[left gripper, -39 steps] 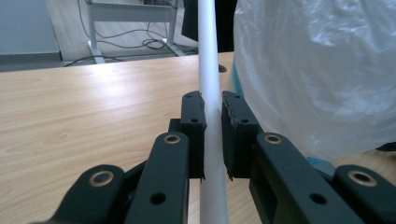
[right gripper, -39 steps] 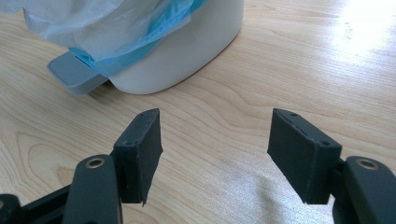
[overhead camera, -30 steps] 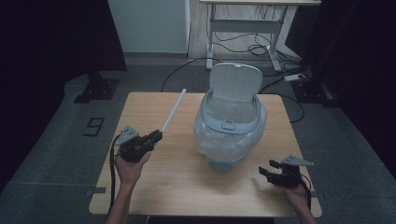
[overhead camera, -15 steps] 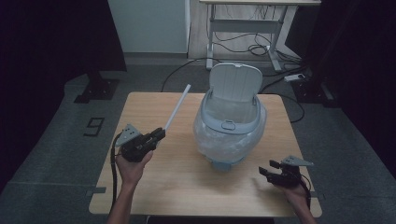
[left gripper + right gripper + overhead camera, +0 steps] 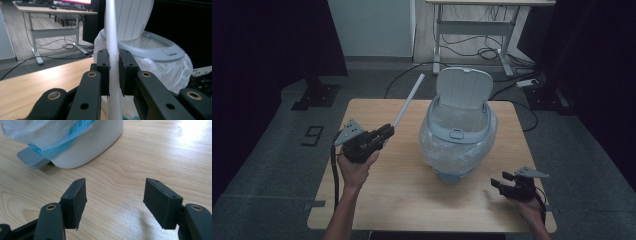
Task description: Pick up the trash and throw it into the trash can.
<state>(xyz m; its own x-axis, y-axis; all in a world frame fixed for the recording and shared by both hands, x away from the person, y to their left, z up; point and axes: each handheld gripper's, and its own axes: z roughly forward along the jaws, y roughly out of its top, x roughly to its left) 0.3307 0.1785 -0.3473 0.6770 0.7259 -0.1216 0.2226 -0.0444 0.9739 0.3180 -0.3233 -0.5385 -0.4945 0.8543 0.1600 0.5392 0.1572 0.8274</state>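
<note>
bin: mid-table, slightly right of centre, lid up at its far side
bag: in the bin, draped over its rim
table: under all, near part bare
left gripper: left of the bin, above the table
tube: between the left jaws, slanting up and away past the table's far edge
right gripper: near right corner, in front of the bin
desk: behind the table, on the floor

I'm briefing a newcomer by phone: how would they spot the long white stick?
Start at the wooden table with the lidded white bin. Left of the bin, the left gripper clamps a thin white tube slanting up past the table's far edge, the one long straight thing there.
</note>
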